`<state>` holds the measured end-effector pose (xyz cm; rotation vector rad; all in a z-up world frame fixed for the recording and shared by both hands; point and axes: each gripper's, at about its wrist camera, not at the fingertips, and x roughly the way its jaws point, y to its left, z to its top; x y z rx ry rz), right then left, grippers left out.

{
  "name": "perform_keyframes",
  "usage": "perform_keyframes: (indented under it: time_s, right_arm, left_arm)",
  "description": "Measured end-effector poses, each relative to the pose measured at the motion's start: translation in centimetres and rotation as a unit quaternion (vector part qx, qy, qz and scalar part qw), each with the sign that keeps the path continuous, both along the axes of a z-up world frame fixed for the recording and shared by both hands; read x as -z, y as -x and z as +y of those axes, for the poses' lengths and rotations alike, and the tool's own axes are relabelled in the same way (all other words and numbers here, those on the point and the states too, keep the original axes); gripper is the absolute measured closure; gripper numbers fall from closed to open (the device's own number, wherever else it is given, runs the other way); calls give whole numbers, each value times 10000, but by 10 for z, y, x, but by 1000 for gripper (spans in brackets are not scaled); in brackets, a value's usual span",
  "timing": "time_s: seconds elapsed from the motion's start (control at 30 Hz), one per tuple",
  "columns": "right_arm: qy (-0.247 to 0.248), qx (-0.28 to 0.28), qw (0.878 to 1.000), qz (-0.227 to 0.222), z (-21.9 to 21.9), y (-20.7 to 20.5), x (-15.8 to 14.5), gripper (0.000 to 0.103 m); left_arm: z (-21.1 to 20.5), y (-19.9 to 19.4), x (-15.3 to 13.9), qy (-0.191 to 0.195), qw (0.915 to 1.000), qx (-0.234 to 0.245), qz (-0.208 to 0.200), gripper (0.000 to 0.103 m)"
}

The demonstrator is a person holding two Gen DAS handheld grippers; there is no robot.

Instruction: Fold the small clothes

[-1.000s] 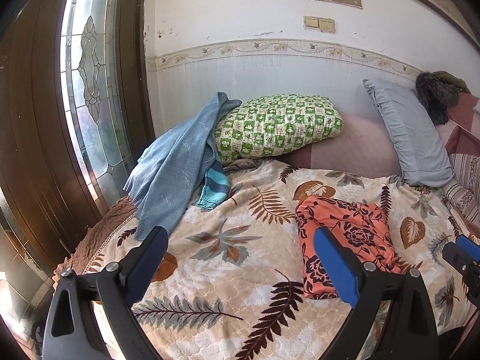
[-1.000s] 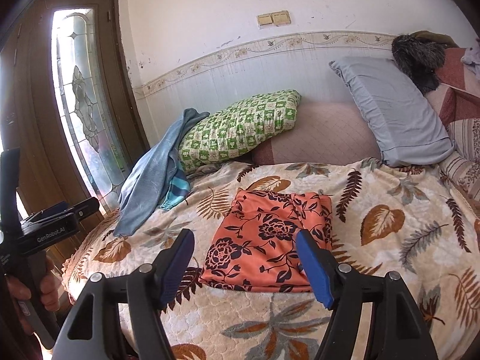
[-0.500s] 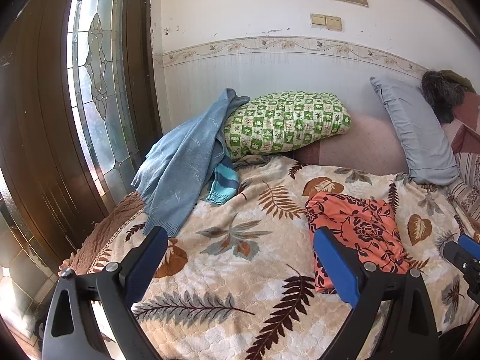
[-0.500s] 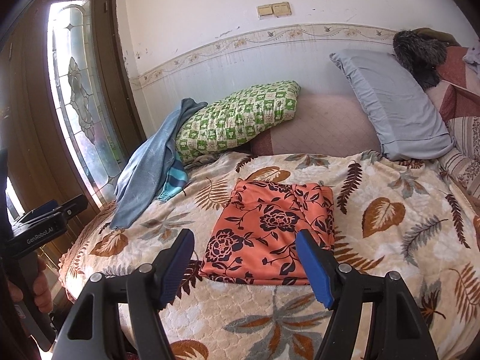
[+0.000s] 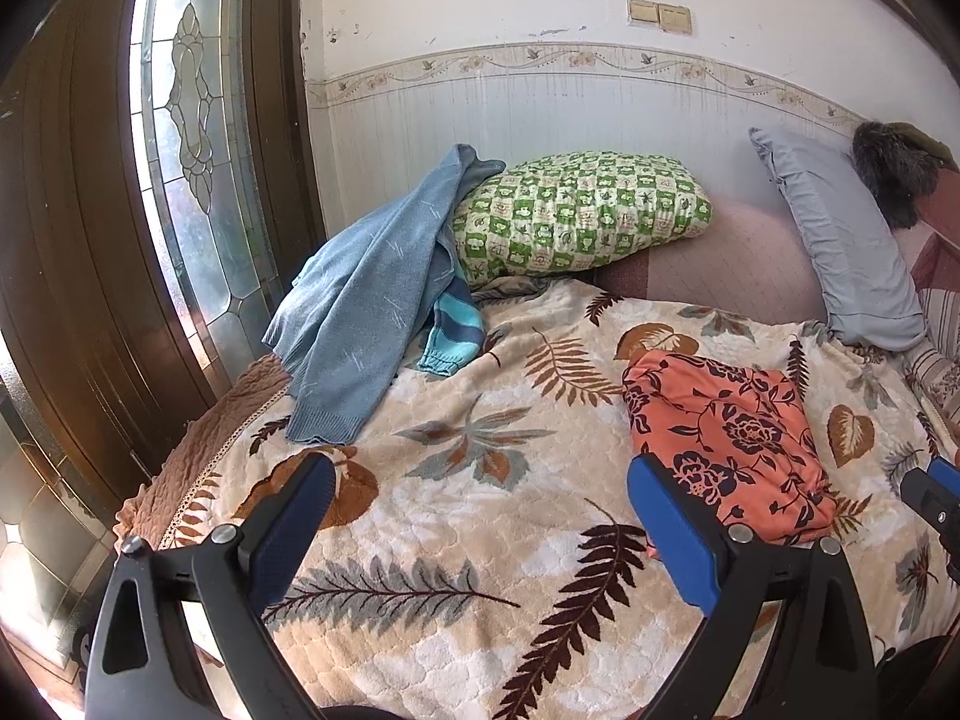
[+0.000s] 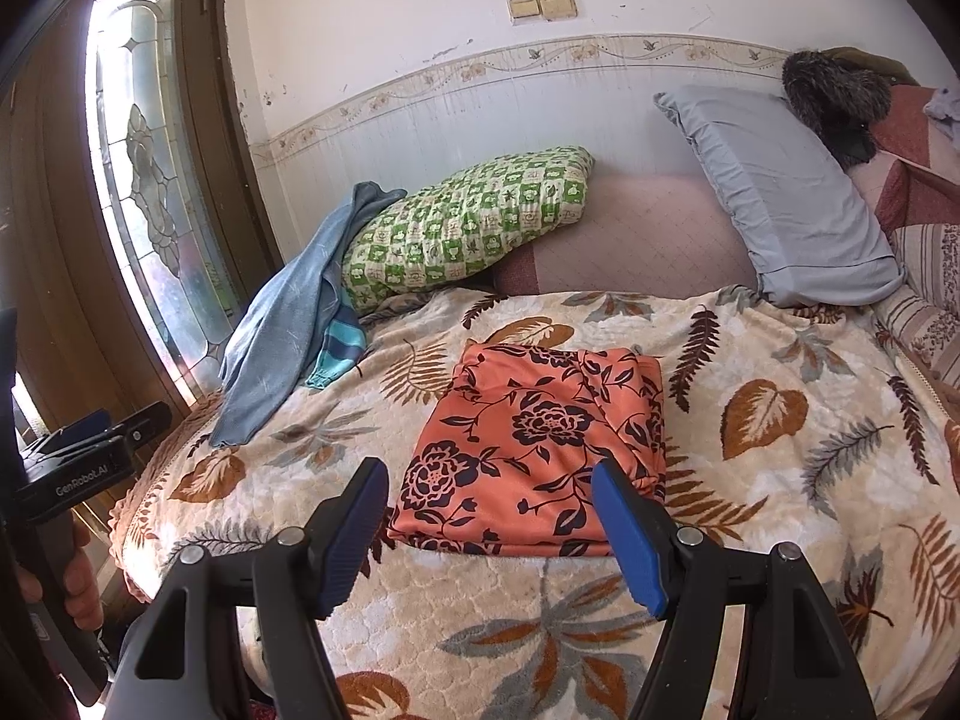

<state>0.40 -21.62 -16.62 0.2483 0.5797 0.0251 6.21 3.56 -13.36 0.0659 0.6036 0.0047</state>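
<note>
Both my claws hang spread with nothing between the pads, the right claw (image 6: 489, 531) just short of the near edge of the folded orange floral garment (image 6: 540, 444), the left claw (image 5: 480, 531) over bare bedspread (image 5: 480, 516) to its left. That garment lies flat mid-bed; it looks thin, light and slippery, so I would pinch all layers at a near corner. Far left, a limp blue knit sweater (image 5: 366, 312) slumps against the green checked pillow (image 5: 576, 210); its ribbed hem looks the firmest hold.
</note>
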Motion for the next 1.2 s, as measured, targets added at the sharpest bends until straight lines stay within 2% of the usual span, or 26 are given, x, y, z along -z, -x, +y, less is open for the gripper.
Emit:
perform_keyframes:
  time_s: [0.23,0.47,0.6,0.73,0.87,0.97,1.0,1.07,1.1,1.17,1.2]
  right_arm:
    - [-18,230,9983,543,-33,-23,34,29]
    - [-679,338,9903,1166,-91,-78,76,29]
    - [-1016,160,9842,1438,-106,-122,100,29]
    - [-1248,206,9796,1561,-122,-159,126,29]
    - [-1711,200,9716,1622,-135,-176,155,29]
    - [-2144,-10,9604,1779,-133,-183,180,29]
    - [-2371,-18,9553,1765,-134,-184,184,29]
    - [-2510,-226,9543,1608,-129,-186,182,30]
    - [-2466,-325,9562,1544,-124,-187,180,32]
    - [-2187,-434,9646,1408,-112,-185,171,39]
    - [-2021,-459,9695,1311,-107,-184,166,41]
  left_arm:
    - [-13,-37,42,57,9978,210,629,5]
    - [-59,-112,88,400,9891,730,1213,5]
    - [-92,-150,114,775,9773,1111,1629,5]
    - [-113,-173,132,1189,9607,1499,2012,5]
    - [-123,-183,147,1225,9570,1658,2040,5]
    - [-128,-190,162,1470,9446,1820,2303,6]
    - [-129,-191,164,1608,9399,1900,2336,9]
    - [-133,-192,165,1800,9326,2076,2341,36]
    - [-135,-190,164,1767,9343,2085,2291,37]
    - [-138,-187,160,1680,9382,2143,2134,51]
    - [-137,-186,158,1657,9401,2141,2071,54]
